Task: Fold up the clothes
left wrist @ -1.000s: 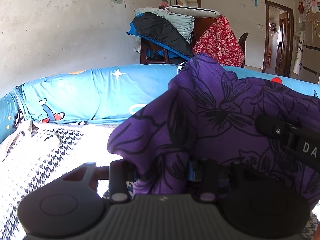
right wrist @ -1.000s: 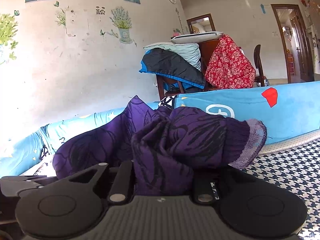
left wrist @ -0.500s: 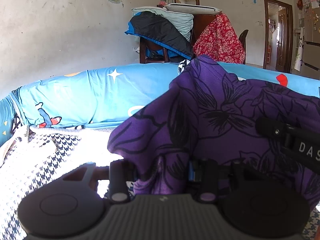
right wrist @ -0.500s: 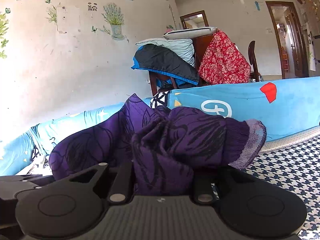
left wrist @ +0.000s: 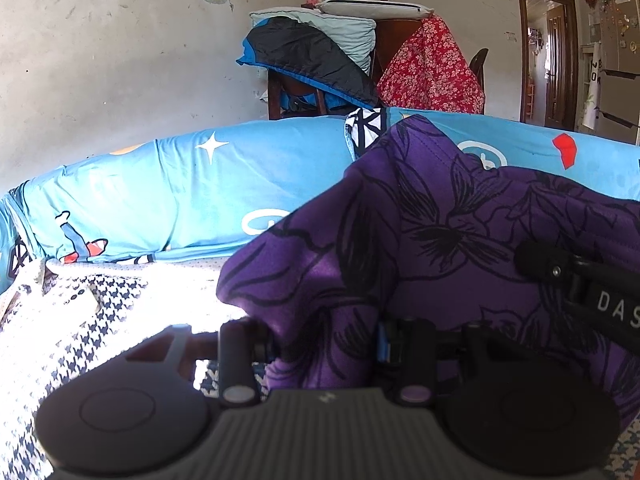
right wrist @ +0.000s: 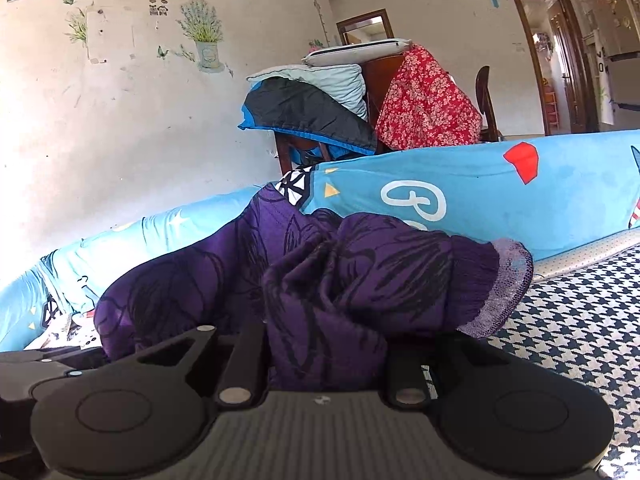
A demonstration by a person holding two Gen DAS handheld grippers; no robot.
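- Left wrist view: the left gripper (left wrist: 324,344) has its jaws clamped on a bunch of the purple garment (left wrist: 440,232), which is printed with black flower outlines.
- The cloth rises out of the jaws in a peaked fold and spreads off toward the right edge of the picture, where the tip of the right gripper (left wrist: 580,292) shows, lettered "DAS", lying against the same cloth.
- Under the garment lies the houndstooth cover (left wrist: 68,344), sunlit and washed out on the left side.
- Along the far edge of that cover runs a blue cartoon-print cushion (left wrist: 180,188).
- Right wrist view: the right gripper (right wrist: 324,364) is likewise clamped on the purple garment (right wrist: 360,280), bunched thickly between the fingers.
- A ribbed, paler hem (right wrist: 504,288) of the garment hangs out to the right, over the houndstooth cover (right wrist: 560,340).
- The garment stretches leftward from this gripper toward the dark body of the left gripper (right wrist: 40,364) at the picture's left edge.
- Behind the blue cushion (right wrist: 460,200) stands a wooden chair (right wrist: 288,148) heaped with bedding, with a red floral cloth (right wrist: 424,108) beside it.
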